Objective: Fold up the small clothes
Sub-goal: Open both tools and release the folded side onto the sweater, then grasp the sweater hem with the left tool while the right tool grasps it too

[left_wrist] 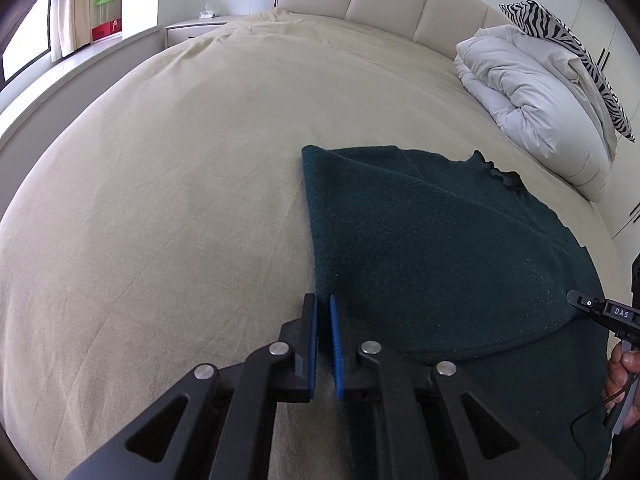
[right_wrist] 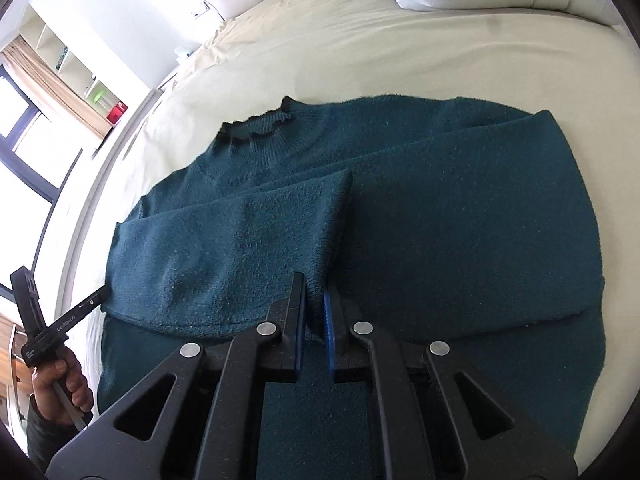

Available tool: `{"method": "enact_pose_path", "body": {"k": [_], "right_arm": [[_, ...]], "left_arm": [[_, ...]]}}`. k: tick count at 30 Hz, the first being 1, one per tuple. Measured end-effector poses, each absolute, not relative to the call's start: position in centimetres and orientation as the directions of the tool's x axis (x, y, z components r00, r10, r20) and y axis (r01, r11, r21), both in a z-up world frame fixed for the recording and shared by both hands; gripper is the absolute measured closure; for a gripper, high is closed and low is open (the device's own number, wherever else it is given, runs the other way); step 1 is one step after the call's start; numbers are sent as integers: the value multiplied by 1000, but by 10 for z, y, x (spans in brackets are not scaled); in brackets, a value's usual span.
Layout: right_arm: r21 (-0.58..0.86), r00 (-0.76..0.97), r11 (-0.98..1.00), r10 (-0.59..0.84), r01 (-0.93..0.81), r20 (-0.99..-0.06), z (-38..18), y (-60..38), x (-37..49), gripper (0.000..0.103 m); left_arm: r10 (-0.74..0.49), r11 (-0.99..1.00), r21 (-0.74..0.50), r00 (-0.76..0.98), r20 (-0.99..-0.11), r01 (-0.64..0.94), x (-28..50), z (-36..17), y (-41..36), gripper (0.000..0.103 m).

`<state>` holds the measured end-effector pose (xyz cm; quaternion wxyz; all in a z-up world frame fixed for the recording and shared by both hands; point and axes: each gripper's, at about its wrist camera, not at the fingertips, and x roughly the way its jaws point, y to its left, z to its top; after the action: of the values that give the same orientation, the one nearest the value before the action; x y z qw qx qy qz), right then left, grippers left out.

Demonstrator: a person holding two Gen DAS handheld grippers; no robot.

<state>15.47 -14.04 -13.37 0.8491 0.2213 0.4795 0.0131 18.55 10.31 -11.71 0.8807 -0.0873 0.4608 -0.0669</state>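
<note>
Spreading across the beige bed [left_wrist: 180, 200] from the middle toward 3 o'clock in the left wrist view, the dark green sweater [right_wrist: 460, 240] lay flat with both sleeves crossed over its chest, the ruffled collar [right_wrist: 256, 128] toward 11 o'clock in the right wrist view. It looked a thick, fuzzy knit: soft and limp, light for its bulk, likely to sag between two holds and to cling to itself rather than slide, so I judged it wanted grips on doubled edges or on the hem corners, not on a single loose layer. The left sleeve [right_wrist: 224, 248] reached from 9 o'clock to the centre of that view, and its cuff edge ended right at the right gripper [right_wrist: 316, 316], whose blue pads were nearly together with what seemed a fold of cuff between them (the knit hid the actual bite, so I could not be sure). The left gripper [left_wrist: 324, 336] sat at the sweater's near side edge at 6 o'clock in its own view, pads close with a narrow gap, and whether they held any cloth could not be told. The lower hem lay under both gripper bodies, out of sight. A white duvet [left_wrist: 532, 100] was bunched at 2 o'clock with a zebra pillow [left_wrist: 560, 40] behind it.
</note>
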Motion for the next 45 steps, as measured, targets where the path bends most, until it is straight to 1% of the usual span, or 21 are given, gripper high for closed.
{"method": "enact_pose_path", "body": {"k": [1,4,8,12,13,14,15,17,18,19,20,21,22,23,24,29,33,37,40,44,45], "right_arm": [[387,524,900,235,200,-818,-143,-142,158,97],[437,536,874,269,213,-800,-150,-149,161,97],[412,529,890,258,195,-808,-144,-144,160,96],[495,546,841,314,221,-777,-155,-160,159,97],[504,552,837,322,213,-769,-156,-163,157,97],[504,556,840,326,201,-765,-156,-163,156,97],[511,560,836,331,199,-760,-156,-164,154,95],[535,564,817,344,213,-751,-154,-169,148,93],[532,571,814,329,231,-752,-151,-172,142,88],[522,584,816,304,248,-753,-147,-173,136,80],[504,599,821,267,269,-755,-142,-175,127,70],[488,613,823,232,289,-755,-136,-177,115,64],[486,632,821,211,300,-746,-130,-179,102,53],[491,649,815,198,308,-735,-125,-182,87,43],[493,660,811,185,316,-728,-121,-184,73,41],[522,681,810,224,268,-697,-109,-189,-1,41],[531,658,821,283,209,-698,-108,-186,-54,41],[539,631,824,328,174,-704,-111,-186,-94,41],[574,631,803,365,159,-684,-113,-190,-121,43],[601,626,781,384,172,-678,-116,-200,-151,49],[608,627,774,388,175,-675,-117,-203,-156,50]], "left_arm": [[-204,974,-226,569,-797,33,186,-118,104,94],[-233,964,-267,567,-790,24,187,-119,110,92],[-245,958,-285,571,-783,20,187,-120,112,90],[-265,952,-306,583,-768,29,184,-120,114,89],[-280,944,-329,586,-760,25,182,-119,118,86],[-290,938,-347,589,-754,16,179,-117,122,78],[-293,934,-357,591,-752,9,175,-115,125,76],[-267,941,-338,601,-754,-5,164,-107,129,58],[-253,946,-324,609,-752,-7,156,-103,130,54],[-243,949,-315,618,-748,-9,148,-98,132,49],[-240,949,-316,629,-740,-10,137,-93,135,46],[-245,946,-323,634,-734,-9,129,-90,137,45],[-255,942,-335,632,-732,-9,118,-87,140,44],[-270,936,-352,629,-729,-5,107,-85,143,44],[-293,929,-371,625,-724,6,94,-83,145,44],[-401,894,-444,548,-734,58,25,-95,149,42],[-443,877,-477,475,-760,54,-26,-111,151,42],[-492,852,-519,440,-751,66,-69,-114,152,43],[-531,832,-550,399,-747,76,-88,-116,149,44],[-560,819,-567,345,-753,92,-100,-124,140,59],[-562,818,-568,340,-754,91,-99,-125,138,61]]}}
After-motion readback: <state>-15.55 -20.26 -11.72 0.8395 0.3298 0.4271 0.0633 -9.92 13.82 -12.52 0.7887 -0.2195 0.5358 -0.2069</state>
